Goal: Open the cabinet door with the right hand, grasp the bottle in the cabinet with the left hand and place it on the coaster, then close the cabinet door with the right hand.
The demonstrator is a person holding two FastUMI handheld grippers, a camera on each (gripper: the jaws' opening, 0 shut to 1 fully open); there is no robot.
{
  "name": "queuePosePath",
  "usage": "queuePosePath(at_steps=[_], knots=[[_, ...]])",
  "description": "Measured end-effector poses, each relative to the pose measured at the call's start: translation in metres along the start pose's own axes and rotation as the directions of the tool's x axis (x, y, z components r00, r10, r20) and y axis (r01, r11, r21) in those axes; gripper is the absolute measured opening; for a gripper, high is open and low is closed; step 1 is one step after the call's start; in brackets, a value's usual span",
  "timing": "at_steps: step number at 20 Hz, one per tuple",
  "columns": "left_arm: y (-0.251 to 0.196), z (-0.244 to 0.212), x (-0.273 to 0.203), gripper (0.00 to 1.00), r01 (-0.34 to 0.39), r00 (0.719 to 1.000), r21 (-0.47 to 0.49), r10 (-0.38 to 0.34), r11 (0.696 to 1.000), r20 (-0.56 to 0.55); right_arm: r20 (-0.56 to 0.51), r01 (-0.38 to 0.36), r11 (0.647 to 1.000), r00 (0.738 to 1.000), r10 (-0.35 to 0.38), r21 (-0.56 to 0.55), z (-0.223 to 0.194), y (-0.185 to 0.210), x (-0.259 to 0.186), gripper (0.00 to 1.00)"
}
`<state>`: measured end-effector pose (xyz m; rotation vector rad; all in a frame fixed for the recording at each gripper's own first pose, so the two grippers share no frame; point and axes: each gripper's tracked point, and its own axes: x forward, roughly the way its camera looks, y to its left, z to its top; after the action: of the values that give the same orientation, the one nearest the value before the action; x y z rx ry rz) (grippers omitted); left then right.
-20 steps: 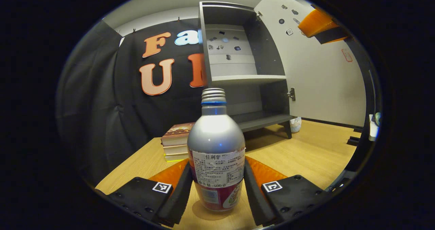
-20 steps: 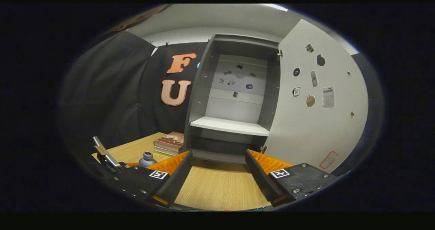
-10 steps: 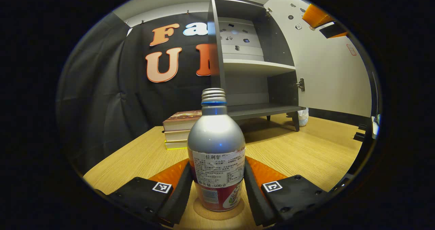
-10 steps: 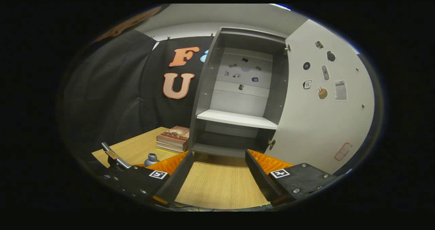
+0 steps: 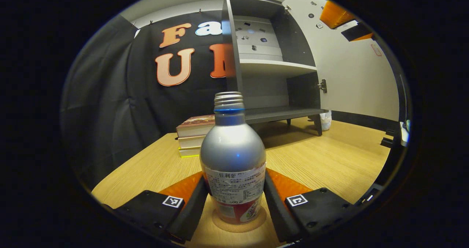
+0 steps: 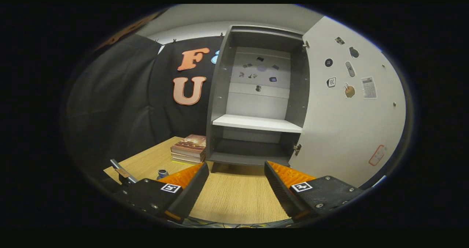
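A silver bottle (image 5: pixel 232 156) with a screw cap and a paper label stands upright on a round cork coaster (image 5: pixel 240 228) on the wooden table. My left gripper (image 5: pixel 234 184) is shut on the bottle's lower body, one finger on each side. In the right gripper view the bottle's cap (image 6: pixel 161 173) peeks up at the lower left. My right gripper (image 6: pixel 236 182) is open with nothing between its fingers, and faces the open grey cabinet (image 6: pixel 256 123). In the left gripper view the right gripper (image 5: pixel 339 17) hangs high at the right, in front of the white door (image 5: pixel 351 76).
The cabinet (image 5: pixel 271 57) stands at the back of the table with bare shelves and its door (image 6: pixel 348 123) swung wide to the right. A stack of books (image 5: pixel 194 130) lies left of the cabinet. A small white object (image 5: pixel 325 122) sits below the door.
The left gripper has come down with the bottle, whose base now rests on the coaster. The right gripper has drifted slightly, still open and facing the cabinet.
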<state>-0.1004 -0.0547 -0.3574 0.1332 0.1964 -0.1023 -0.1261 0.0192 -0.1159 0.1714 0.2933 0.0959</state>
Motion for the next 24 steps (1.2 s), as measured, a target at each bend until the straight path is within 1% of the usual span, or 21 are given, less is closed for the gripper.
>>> queuePosePath(at_steps=[3, 6, 8, 12, 13, 14, 17, 20, 24], knots=[[0.002, 0.003, 0.003, 0.88, 0.009, 1.000, -0.023, -0.010, 1.000, -0.015, 0.012, 0.003, 1.000, 1.000, -0.003, -0.010, 0.006, 0.001, -0.004, 0.94], [0.005, 0.024, 0.009, 0.89, 0.011, 1.000, -0.040, -0.011, 0.999, 0.010, 0.037, 0.024, 0.999, 0.999, -0.023, -0.025, 0.021, -0.003, -0.011, 0.94], [0.008, 0.046, 0.010, 0.98, 0.014, 0.999, -0.032, -0.013, 0.999, 0.043, 0.065, 0.049, 0.998, 0.997, -0.048, -0.025, 0.035, -0.010, -0.020, 0.94], [0.013, 0.093, 0.011, 0.98, 0.038, 0.996, -0.024, -0.036, 0.999, 0.086, 0.122, 0.145, 0.989, 0.982, -0.145, 0.010, 0.067, -0.041, -0.045, 0.94], [0.014, 0.106, 0.009, 0.95, 0.047, 0.994, -0.026, -0.044, 0.999, 0.095, 0.134, 0.176, 0.984, 0.975, -0.177, 0.022, 0.071, -0.052, -0.054, 0.93], [0.013, 0.116, 0.007, 0.98, 0.056, 0.994, -0.031, -0.053, 0.998, 0.101, 0.147, 0.204, 0.979, 0.967, -0.206, 0.031, 0.074, -0.062, -0.062, 0.94], [0.009, 0.153, -0.004, 0.98, 0.077, 0.990, -0.055, -0.070, 0.996, 0.124, 0.170, 0.264, 0.963, 0.948, -0.271, 0.058, 0.083, -0.093, -0.083, 0.93], [0.006, 0.185, -0.015, 0.98, 0.069, 0.991, -0.099, -0.056, 0.993, 0.124, 0.200, 0.263, 0.962, 0.941, -0.273, 0.079, 0.088, -0.115, -0.101, 0.94], [0.003, 0.227, -0.030, 0.98, 0.009, 0.989, -0.148, 0.013, 0.989, 0.146, 0.232, 0.254, 0.964, 0.936, -0.264, 0.073, 0.094, -0.149, -0.129, 0.94]])
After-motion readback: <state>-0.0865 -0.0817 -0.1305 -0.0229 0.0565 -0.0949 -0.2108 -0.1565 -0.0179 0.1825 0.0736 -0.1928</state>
